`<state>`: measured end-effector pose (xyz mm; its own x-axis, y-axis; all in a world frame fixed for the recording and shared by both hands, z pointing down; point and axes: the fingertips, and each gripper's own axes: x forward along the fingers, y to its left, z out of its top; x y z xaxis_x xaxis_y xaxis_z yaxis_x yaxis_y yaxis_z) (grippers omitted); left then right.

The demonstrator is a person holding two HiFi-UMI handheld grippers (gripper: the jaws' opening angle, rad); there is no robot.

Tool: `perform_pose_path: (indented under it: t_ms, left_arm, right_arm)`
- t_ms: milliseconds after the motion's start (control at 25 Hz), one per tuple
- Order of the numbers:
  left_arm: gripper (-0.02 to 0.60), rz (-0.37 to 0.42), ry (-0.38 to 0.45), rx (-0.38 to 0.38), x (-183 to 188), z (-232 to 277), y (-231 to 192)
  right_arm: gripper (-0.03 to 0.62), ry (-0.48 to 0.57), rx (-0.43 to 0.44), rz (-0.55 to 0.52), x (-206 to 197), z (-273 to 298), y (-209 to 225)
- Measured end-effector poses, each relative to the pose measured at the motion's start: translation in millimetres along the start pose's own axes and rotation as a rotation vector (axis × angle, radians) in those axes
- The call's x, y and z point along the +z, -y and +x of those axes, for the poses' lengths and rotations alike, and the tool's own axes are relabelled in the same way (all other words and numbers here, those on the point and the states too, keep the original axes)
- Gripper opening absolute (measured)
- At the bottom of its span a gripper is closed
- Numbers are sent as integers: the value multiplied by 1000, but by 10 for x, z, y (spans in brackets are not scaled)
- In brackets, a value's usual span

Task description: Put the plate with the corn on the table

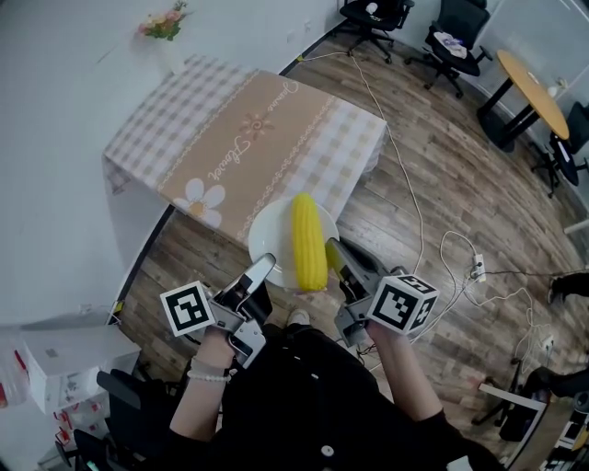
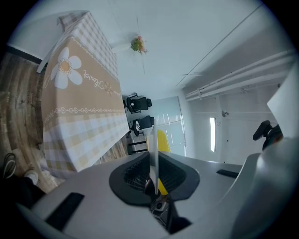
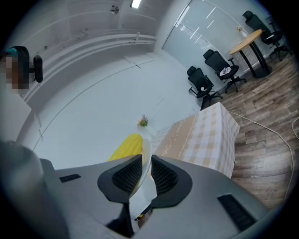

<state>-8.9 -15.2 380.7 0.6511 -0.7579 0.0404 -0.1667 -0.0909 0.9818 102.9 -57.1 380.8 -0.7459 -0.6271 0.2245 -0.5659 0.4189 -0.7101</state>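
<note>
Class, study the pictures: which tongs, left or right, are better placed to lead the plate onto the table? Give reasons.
Left, slightly. The left tongs and right tongs are each shut on the plate, so both must carry; but the table lies ahead and leftward, on the left tongs' side.

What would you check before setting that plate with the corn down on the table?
1. Left gripper clamped on the plate rim: ok, its jaws pinch the edge.
2. Right gripper clamped on the opposite rim: ok.
3. Corn settled on the plate: ok, it lies along the middle.
4. Plate fully above the table: not ok, it hangs at the near edge, seemingly mostly over floor.
5. Landing spot free: ok, only flowers show, by the far corner.
6. Plate held level: cannot tell.
</note>
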Motion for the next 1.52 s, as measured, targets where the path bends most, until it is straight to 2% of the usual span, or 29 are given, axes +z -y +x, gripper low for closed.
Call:
perform_pose_path:
  t_ms: [560,1040,1520]
  left_arm:
    - [43,-3,-40,23,92,235,-101]
    - [40,17,-156,32,438,690,-240]
    - [35,44,-284,66,883,1106,-564]
  right_arm:
    - [91,16,-37,2,104,64,179]
    - [91,63,-124,29,327,332,473]
    - [92,86,-220,42,442,758,788]
